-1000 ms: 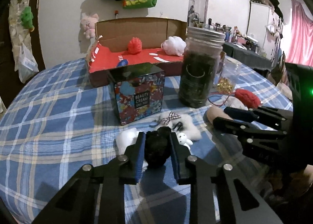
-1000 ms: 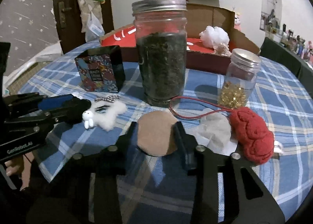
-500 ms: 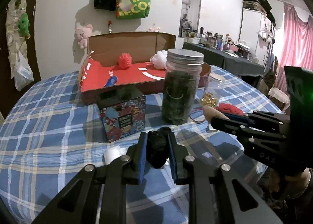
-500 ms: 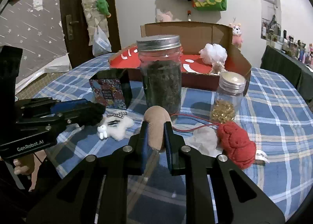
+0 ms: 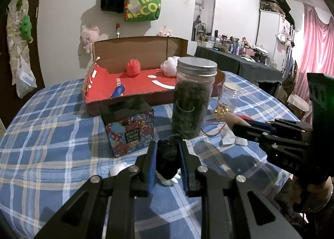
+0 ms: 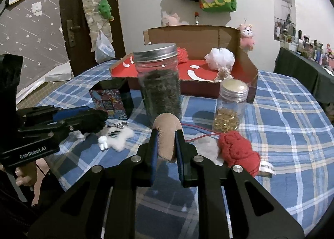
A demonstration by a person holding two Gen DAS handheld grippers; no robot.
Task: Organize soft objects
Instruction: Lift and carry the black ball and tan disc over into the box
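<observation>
- Open cardboard box (image 5: 133,90) with red floor at upper centre of the left wrist view, on the blue plaid worktop (image 5: 41,134); inside, a red pompom (image 5: 132,67), a white mesh puff (image 6: 220,58) and a small blue item (image 5: 118,90).
- Tall lidded jar (image 6: 159,84) at frame centre, filled with dark dried matter; small jar (image 6: 229,107) to its right, golden bits in its lower part.
- Patterned black-topped tin (image 5: 129,128) left of the tall jar, closed.
- Left hand-held gripper (image 5: 168,160) clamped tight on a black fuzzy toy (image 5: 167,159), white feet hanging beneath, clear of the cloth.
- Right hand-held gripper (image 6: 166,143) squeezed shut on a tan round pad (image 6: 167,134), now edge-up and pinched narrow.
- On the cloth: white fluffy clip (image 6: 120,137) lower left, red knitted piece (image 6: 238,152) lower right.
- Against a second ago: both loads lifted off the worktop; tan pad then lying flat between wide jaws.
</observation>
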